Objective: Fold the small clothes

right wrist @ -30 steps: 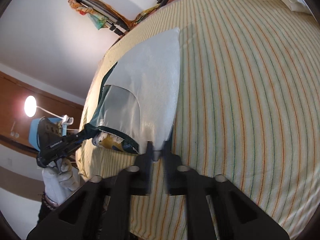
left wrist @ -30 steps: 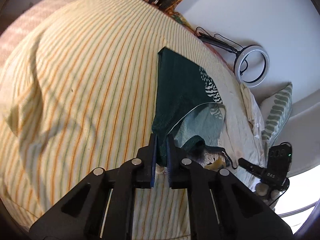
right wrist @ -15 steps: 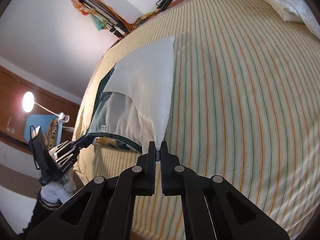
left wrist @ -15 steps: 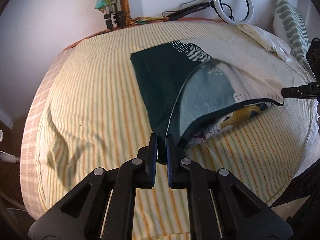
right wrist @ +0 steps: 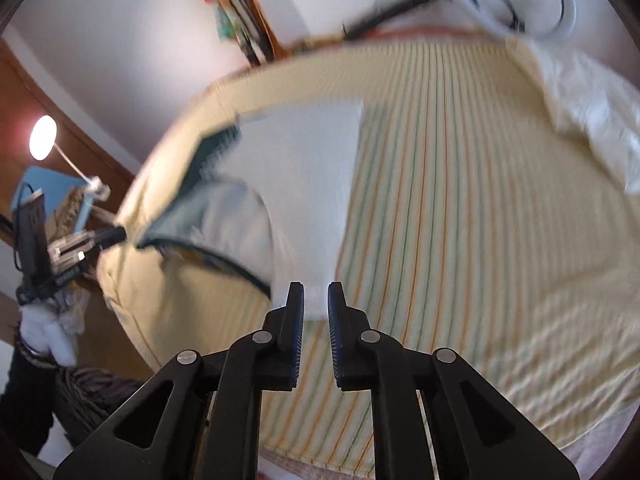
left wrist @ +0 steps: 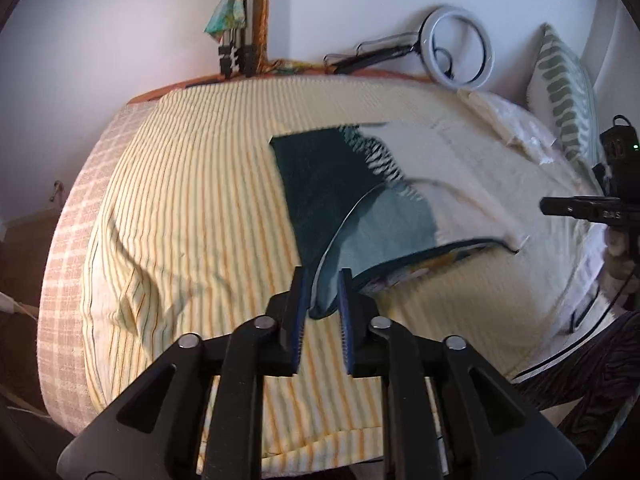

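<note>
garment half folded on the striped bed cover, both grippers just let go.

left gripper: jaws apart, just been opening, the dark green corner loose between them. right gripper: jaws apart, just been opening, the pale corner between the pads, unclamped. garment lies mid-bed, its lower hem toward the near edge.

Legible text — almost none. At the right edge of the left wrist view, the right tool carries pale lettering on its black body — blurred, cannot be made out. Garment, bed and wall items show no readable labels.
</note>
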Motion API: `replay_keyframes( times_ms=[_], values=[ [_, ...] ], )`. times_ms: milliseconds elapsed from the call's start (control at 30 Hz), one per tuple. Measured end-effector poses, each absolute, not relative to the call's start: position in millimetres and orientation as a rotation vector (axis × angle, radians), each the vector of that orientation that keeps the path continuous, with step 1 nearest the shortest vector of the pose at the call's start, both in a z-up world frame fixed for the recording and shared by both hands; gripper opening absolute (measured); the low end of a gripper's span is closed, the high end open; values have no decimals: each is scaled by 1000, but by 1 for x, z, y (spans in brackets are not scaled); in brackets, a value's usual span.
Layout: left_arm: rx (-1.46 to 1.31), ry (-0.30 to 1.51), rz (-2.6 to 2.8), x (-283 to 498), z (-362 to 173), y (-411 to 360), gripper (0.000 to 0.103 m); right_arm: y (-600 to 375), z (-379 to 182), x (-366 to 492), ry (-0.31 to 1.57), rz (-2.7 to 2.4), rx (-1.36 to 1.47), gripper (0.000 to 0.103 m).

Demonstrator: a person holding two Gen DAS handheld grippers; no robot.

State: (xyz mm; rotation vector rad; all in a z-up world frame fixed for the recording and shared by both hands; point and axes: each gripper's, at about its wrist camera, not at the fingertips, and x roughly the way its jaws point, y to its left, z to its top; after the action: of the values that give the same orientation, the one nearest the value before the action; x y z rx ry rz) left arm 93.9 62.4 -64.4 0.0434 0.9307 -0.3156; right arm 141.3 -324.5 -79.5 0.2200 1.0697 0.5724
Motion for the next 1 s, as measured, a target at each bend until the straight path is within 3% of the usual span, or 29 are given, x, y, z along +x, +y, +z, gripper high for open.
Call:
replay_keyframes(
  times_ms=[333,700,1000],
  values=[
    [-75,884,-300,166,-55,16,23,-260,-36,198,889,691,222,11],
    [-25,1053,-298,206,-137,-25,23,-200,-106,240,1064,675,120,11],
    [-78,1001,-303,198,-120,-18,23,-222,-104,242,1092,732,144,10]
  ],
)
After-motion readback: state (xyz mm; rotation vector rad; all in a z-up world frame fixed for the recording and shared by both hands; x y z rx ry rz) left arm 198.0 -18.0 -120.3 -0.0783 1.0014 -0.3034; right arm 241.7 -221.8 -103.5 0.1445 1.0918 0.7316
